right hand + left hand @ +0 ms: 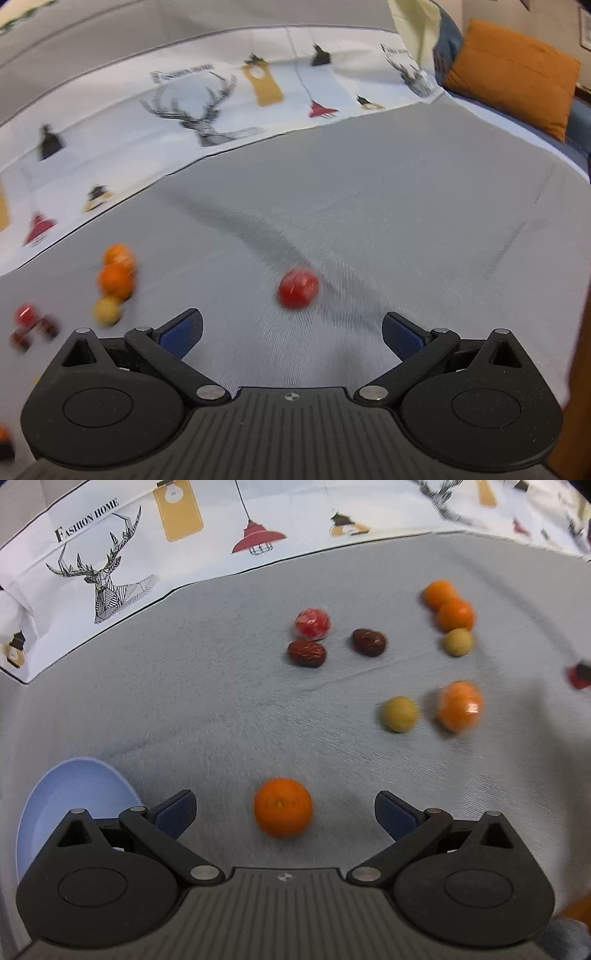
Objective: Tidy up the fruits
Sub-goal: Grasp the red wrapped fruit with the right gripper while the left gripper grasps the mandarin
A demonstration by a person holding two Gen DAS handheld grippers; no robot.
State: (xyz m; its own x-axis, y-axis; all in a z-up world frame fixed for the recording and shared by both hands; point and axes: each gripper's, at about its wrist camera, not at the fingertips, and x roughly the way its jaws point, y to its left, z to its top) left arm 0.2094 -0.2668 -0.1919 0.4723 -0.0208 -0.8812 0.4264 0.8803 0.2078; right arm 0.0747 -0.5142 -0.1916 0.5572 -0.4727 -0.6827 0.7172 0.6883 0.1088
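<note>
We hold the left gripper (284, 808) spread wide over the grey cloth (221, 701), and a small orange (283, 807) lies on the cloth right between its two blue-padded fingers (177, 812), touching neither one. A light blue plate (55, 805) sits just to the left of the left finger, partly hidden behind the gripper body. Farther ahead we see two dark red dates (307, 653) near a wrapped red fruit (312, 624), and to the right a cluster of two oranges (448, 607) with a pale yellow fruit (457, 642) just below them; another yellow fruit (399, 714) lies beside a wrapped orange (460, 706). We also hold the right gripper (292, 330) spread wide and gripping nothing; a red round fruit (297, 288) lies on the cloth just ahead of its fingertips, roughly centred between them, blurred. The cluster of oranges appears off to its left.
</note>
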